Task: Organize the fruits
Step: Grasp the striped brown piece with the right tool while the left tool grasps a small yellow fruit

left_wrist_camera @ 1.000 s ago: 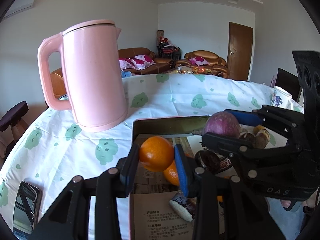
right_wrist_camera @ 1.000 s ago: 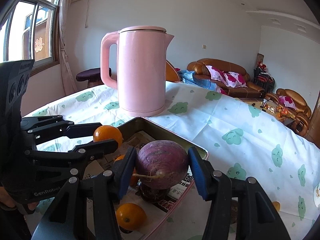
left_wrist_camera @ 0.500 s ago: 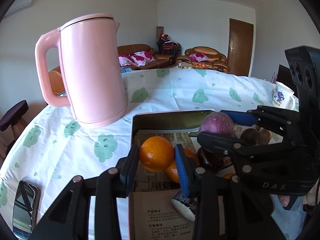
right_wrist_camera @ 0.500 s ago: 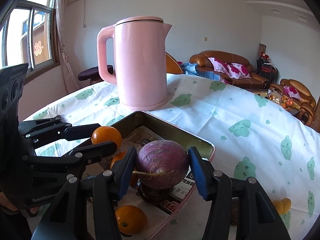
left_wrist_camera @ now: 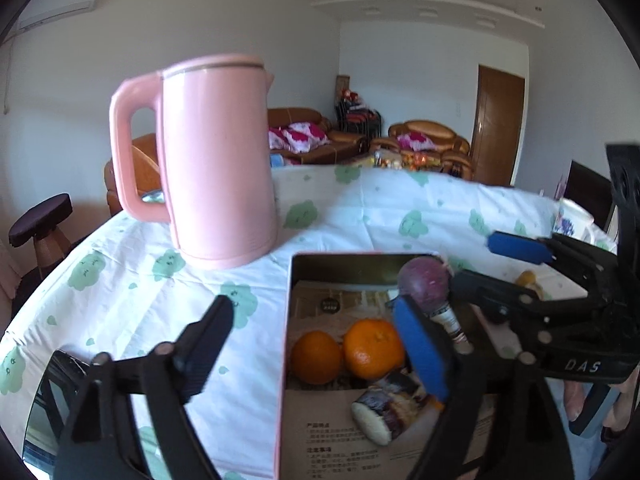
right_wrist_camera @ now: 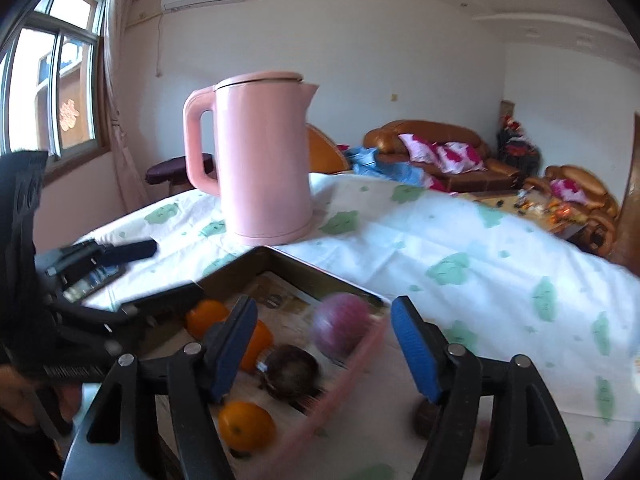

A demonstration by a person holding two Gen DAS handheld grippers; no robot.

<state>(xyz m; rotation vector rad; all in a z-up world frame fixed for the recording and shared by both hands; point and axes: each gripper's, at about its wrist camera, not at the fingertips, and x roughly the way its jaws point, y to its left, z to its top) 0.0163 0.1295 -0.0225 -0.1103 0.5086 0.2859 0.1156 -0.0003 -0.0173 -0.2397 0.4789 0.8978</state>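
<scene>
Both grippers have just been opening: the left gripper (left_wrist_camera: 316,344) gapes wide and empty above two oranges (left_wrist_camera: 374,348) in the tray (left_wrist_camera: 340,266), the right gripper (right_wrist_camera: 328,344) spread around the untouched purple fruit (right_wrist_camera: 340,330).

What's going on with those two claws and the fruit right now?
Left gripper and right gripper open, jaws just opened, nothing held. Orange and purple fruit in tray. Pink kettle behind, clear.

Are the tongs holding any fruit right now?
No. Both the left tongs and right tongs have just been opening; nothing is gripped between them.
</scene>
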